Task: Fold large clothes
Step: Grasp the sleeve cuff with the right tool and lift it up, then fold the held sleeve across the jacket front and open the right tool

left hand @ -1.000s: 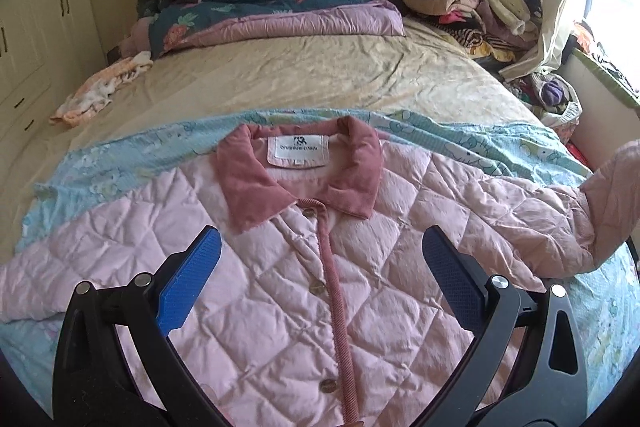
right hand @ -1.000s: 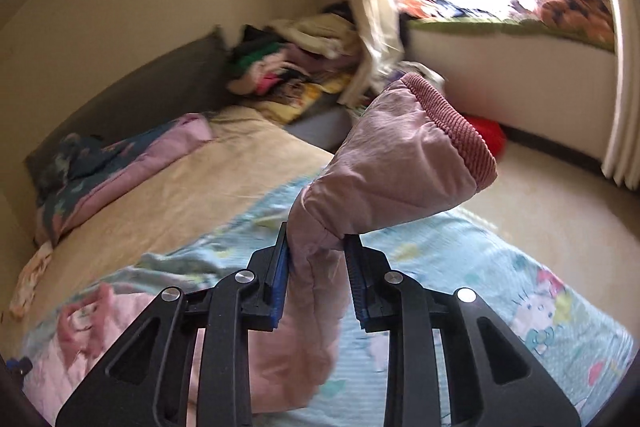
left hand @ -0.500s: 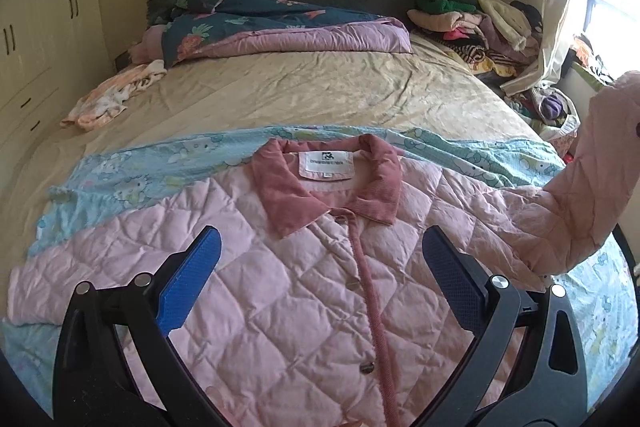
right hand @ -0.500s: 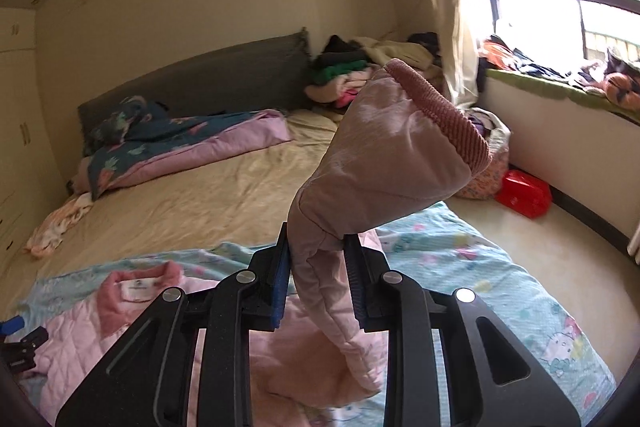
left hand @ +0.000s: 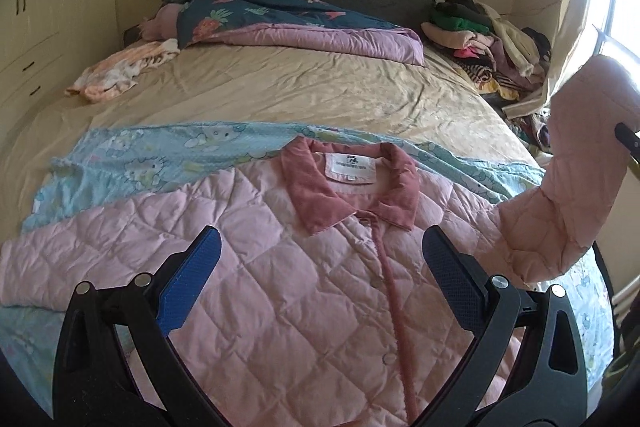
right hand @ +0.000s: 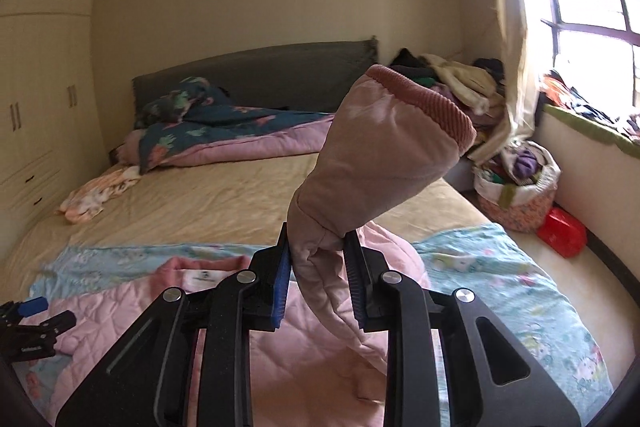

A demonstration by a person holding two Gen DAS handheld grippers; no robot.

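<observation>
Jacket lying on sheet at near end of bed; duvet behind by headboard; clothes pile sitting far right; basket on floor, right of bed.

Both wrist cams low over bed, facing headboard; shared jacket.

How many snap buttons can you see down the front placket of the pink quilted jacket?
2. One snap button sits midway down the placket of the pink quilted jacket; the other is lower, near the frame's bottom. More may be hidden under the collar or out of view.
</observation>
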